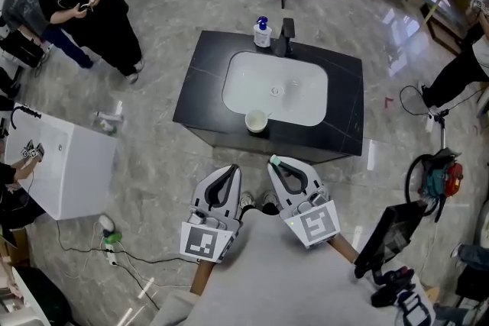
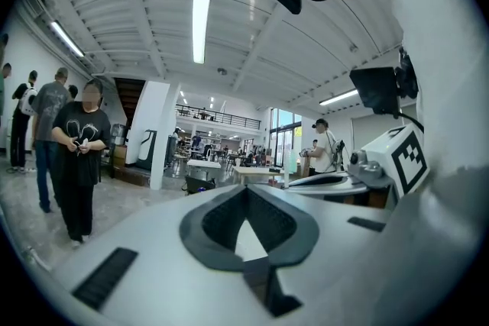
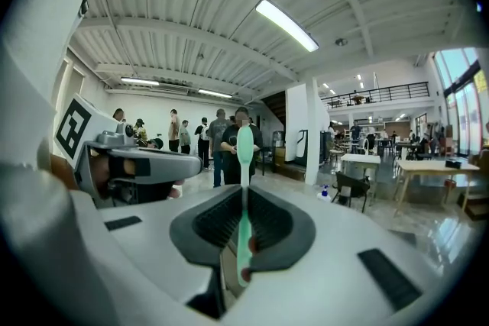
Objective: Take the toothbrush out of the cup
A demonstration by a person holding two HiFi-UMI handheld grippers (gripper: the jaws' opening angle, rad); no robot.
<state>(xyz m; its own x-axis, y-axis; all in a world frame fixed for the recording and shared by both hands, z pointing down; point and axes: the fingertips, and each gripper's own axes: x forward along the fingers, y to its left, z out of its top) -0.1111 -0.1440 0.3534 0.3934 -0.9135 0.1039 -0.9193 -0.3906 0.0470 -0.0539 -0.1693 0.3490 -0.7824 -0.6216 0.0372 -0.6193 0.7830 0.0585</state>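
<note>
My right gripper is shut on a pale green toothbrush, which stands upright between the pads with its head above the jaw tips. In the head view the right gripper and left gripper sit side by side, pointing level, well short of the sink counter. The white cup stands on the front rim of the white basin; nothing shows inside it. My left gripper has its jaw tips together with nothing between them. I cannot make out the toothbrush in the head view.
The black counter carries a blue-capped soap bottle and a black faucet at its back edge. A white cabinet stands to the left and a bicycle to the right. People stand at the far left.
</note>
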